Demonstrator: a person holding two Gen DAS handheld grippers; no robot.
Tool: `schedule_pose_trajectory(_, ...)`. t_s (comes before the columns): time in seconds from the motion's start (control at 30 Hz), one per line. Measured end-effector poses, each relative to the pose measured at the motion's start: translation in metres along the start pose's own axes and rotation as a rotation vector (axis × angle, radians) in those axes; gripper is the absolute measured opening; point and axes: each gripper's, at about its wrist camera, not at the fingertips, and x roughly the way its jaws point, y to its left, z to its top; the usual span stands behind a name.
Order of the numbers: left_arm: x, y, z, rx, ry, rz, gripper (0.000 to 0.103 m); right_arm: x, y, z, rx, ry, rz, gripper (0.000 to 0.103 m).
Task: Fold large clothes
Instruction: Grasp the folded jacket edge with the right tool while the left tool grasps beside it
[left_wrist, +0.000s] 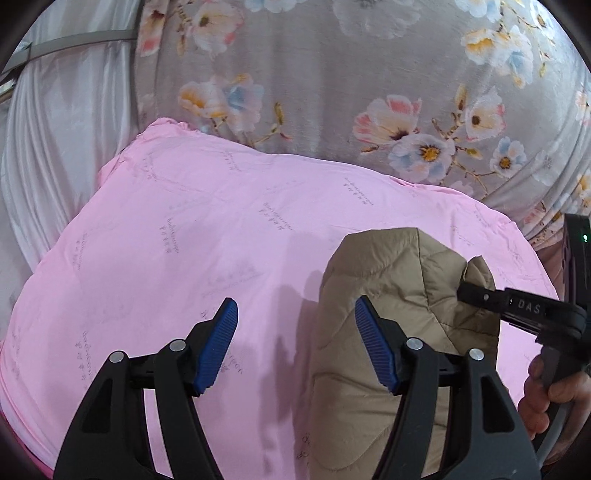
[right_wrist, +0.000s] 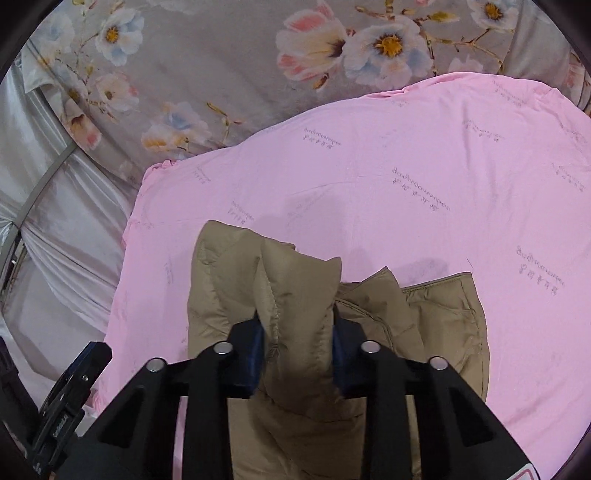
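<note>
Work surface is a pink sheet (left_wrist: 192, 229) with faint grey lettering printed in scattered rows, spread mostly flat with light creases. Its far edge is rumpled and sits on a grey floral bedcover (left_wrist: 332, 85) with big pink, white and blue flowers. Off to the side hangs pale silky white drapery (left_wrist: 55, 129), with a grey strap or bar (left_wrist: 77, 40) crossing it up top. Can't tell what is behind that fabric.

Task item: tan quilted jacket (right_wrist: 436, 325), puffy with stitched seams, lying on the near part of the pink sheet. One bunched section is lifted off the sheet; the rest lies flatter beside it, with a pocket seam visible.

Right gripper (right_wrist: 297, 354): jaws narrow, clamped on a raised fold of the jacket, fabric squeezed between the blue pads. The left wrist view shows its black finger biting into the jacket edge, with a hand (left_wrist: 554, 391) on the handle.

Left gripper (left_wrist: 295, 343): jaws wide, nothing between the pads. Its blue ribbed pads (left_wrist: 218, 343) hover over bare pink sheet, just beside the lifted jacket bundle, one finger in front of the tan fabric. Contact there: cannot tell.
</note>
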Motion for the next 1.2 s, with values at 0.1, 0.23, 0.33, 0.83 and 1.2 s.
schedule_pose_trajectory(0.1, 0.005, -0.02, 0.006, 0.039, -0.004, -0.021, 0.063, -0.032, -0.019, -0.01, -0.005, -0.09, -0.045, 0.012)
schedule_pose_trajectory(0.23, 0.02, -0.063, 0.013, 0.083, 0.012, -0.081, 0.063, -0.054, -0.047, -0.026, -0.011, -0.168, -0.169, 0.012)
schedule_pose_trajectory(0.33, 0.042, -0.099, 0.009, 0.115, 0.061, -0.13, 0.063, -0.049, -0.074, -0.037, 0.032, -0.169, -0.211, 0.012)
schedule_pose_trajectory(0.83, 0.14, -0.157, -0.046, 0.173, 0.153, -0.041, 0.073, 0.012, -0.131, -0.063, 0.034, -0.136, -0.307, 0.022)
schedule_pose_trajectory(1.2, 0.159, -0.167, -0.06, 0.198, 0.095, 0.024, 0.08, 0.032, -0.154, -0.066, 0.072, -0.139, -0.244, 0.026)
